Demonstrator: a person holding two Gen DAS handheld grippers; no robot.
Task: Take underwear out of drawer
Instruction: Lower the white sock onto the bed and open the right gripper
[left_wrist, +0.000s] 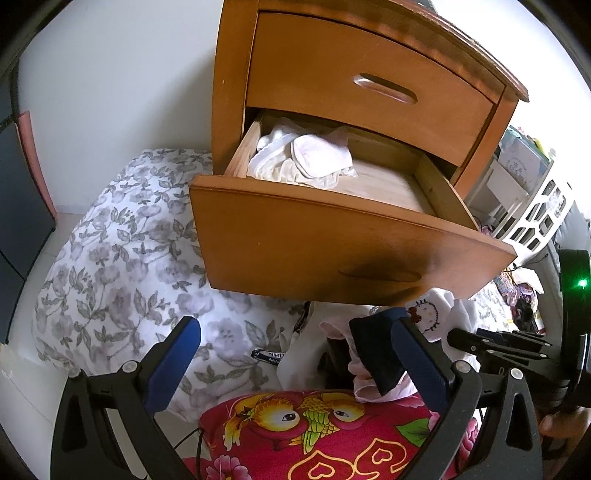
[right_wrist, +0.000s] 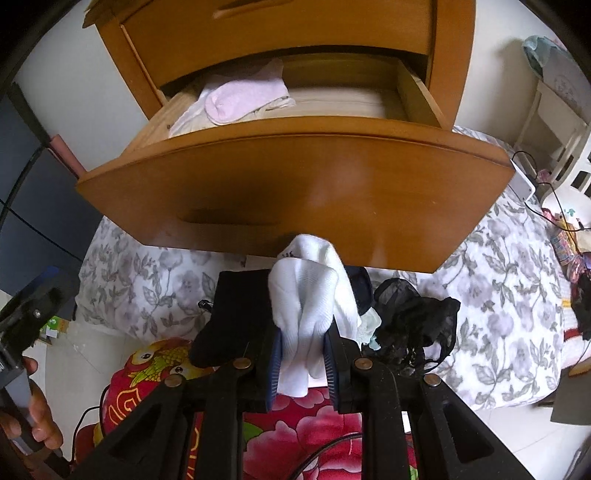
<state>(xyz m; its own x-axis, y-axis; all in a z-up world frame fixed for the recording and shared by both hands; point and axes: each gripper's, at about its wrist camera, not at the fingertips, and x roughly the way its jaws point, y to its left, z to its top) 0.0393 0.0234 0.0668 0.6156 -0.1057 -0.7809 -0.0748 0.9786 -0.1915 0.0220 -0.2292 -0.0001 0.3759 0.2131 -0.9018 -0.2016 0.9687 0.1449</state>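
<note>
The lower drawer (left_wrist: 332, 240) of the wooden nightstand (left_wrist: 369, 81) stands pulled out. White and pale pink underwear (left_wrist: 303, 158) lies bunched in its left back corner (right_wrist: 240, 99). My right gripper (right_wrist: 303, 354) is shut on a white ribbed garment (right_wrist: 306, 310), held just below the drawer front (right_wrist: 295, 192) over a pile of clothes. My left gripper (left_wrist: 295, 350) hangs open below the drawer front with nothing between its blue pads (left_wrist: 177, 354). In the pile lie a black garment (right_wrist: 236, 314) and black lace underwear (right_wrist: 413, 317).
A floral bedcover (left_wrist: 122, 266) spreads under the drawer. A red cushion with parrots (left_wrist: 314, 435) lies nearest me. A white slatted basket (left_wrist: 535, 214) and clutter stand to the right, and a dark cabinet (left_wrist: 18, 206) to the left. A hand (right_wrist: 37, 424) grips the left tool.
</note>
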